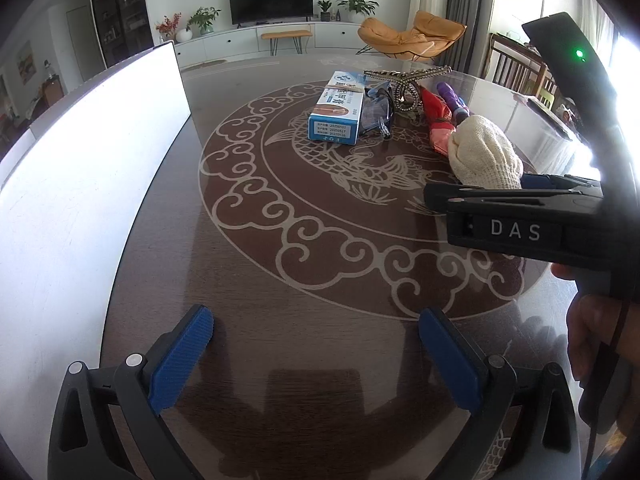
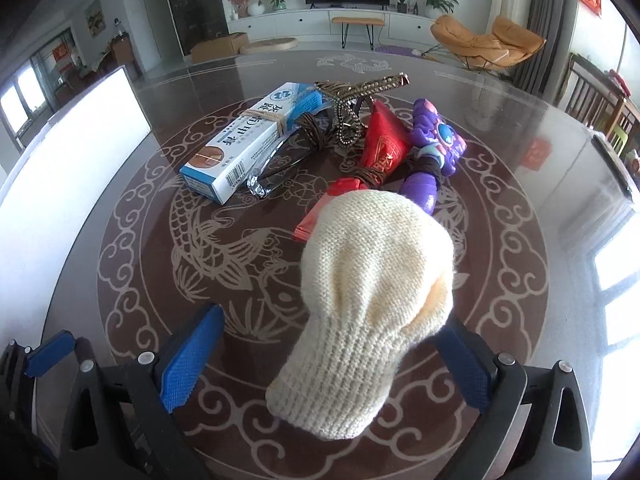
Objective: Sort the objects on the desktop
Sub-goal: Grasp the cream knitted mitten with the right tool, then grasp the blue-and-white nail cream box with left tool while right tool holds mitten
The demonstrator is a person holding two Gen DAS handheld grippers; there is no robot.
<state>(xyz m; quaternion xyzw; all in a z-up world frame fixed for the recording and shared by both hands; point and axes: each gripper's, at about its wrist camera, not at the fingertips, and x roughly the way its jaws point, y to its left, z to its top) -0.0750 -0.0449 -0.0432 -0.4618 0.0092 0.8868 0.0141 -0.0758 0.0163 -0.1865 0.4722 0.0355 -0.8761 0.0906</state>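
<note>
A cream knitted glove [image 2: 368, 292] lies on the dark patterned table [image 2: 132, 264], its cuff between the open jaws of my right gripper [image 2: 324, 356], not clamped. Behind it lie a red packet [image 2: 384, 144], a purple toy [image 2: 436, 148], a blue-and-white box [image 2: 256, 140], a clear plastic item [image 2: 276, 164] and a beaded hair clip [image 2: 356, 96]. In the left wrist view my left gripper [image 1: 316, 356] is open and empty over bare table, with the glove [image 1: 484, 156], the box [image 1: 340, 108] and the right gripper [image 1: 520, 216] ahead to the right.
A white bin [image 1: 80, 184] stands along the table's left side, also in the right wrist view [image 2: 68, 160]. Another white container [image 1: 552, 132] sits at the right edge. Chairs stand beyond the table at the far right.
</note>
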